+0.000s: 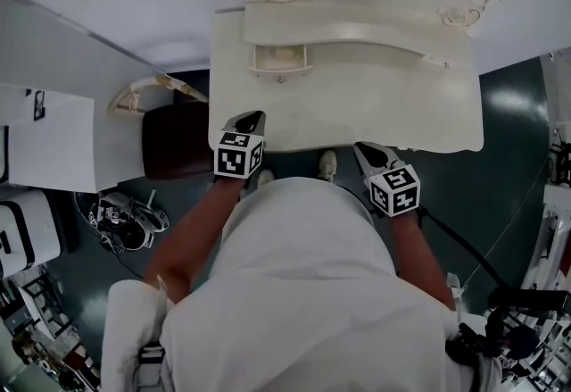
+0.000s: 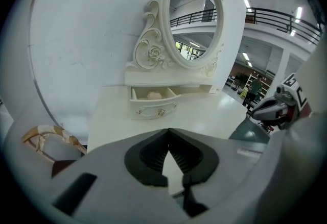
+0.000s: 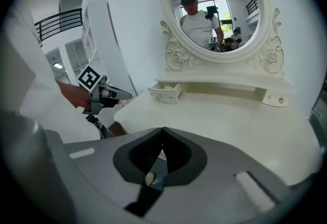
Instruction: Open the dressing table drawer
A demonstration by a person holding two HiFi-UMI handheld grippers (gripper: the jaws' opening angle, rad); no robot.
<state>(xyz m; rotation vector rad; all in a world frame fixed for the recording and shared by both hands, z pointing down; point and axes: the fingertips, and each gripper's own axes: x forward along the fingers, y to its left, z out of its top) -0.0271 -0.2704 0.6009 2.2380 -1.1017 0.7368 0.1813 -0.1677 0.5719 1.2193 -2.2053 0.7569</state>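
The drawer (image 1: 281, 58) is seen already pulled out, under the left end of the raised shelf at the back of the dressing table (image 1: 375, 104), and a small pale object (image 2: 153, 95) can be made out lying in it, too blurred to be named. From the right gripper view the drawer (image 3: 166, 92) is seen jutting forward, while a matching small drawer (image 3: 276, 98) at the far right end is kept flush. Above the shelf an oval mirror (image 2: 194, 19) in a carved cream frame is stood against the white wall. Only bare tabletop is found between the drawer and both grippers, which are held at the table's near edge, well apart from it. The left gripper (image 2: 168, 136) is closed tip to tip with nothing caught in it; the right gripper (image 3: 163, 132) is likewise pressed together and empty. Off the table's left end a dark stool (image 1: 174, 140) is tucked in, with a curved gold-edged piece (image 1: 143, 95) just beyond it. A pair of shoes (image 1: 125, 221) is left on the dark floor further left, and a black cable (image 1: 482, 247) is trailed across the floor on the right.
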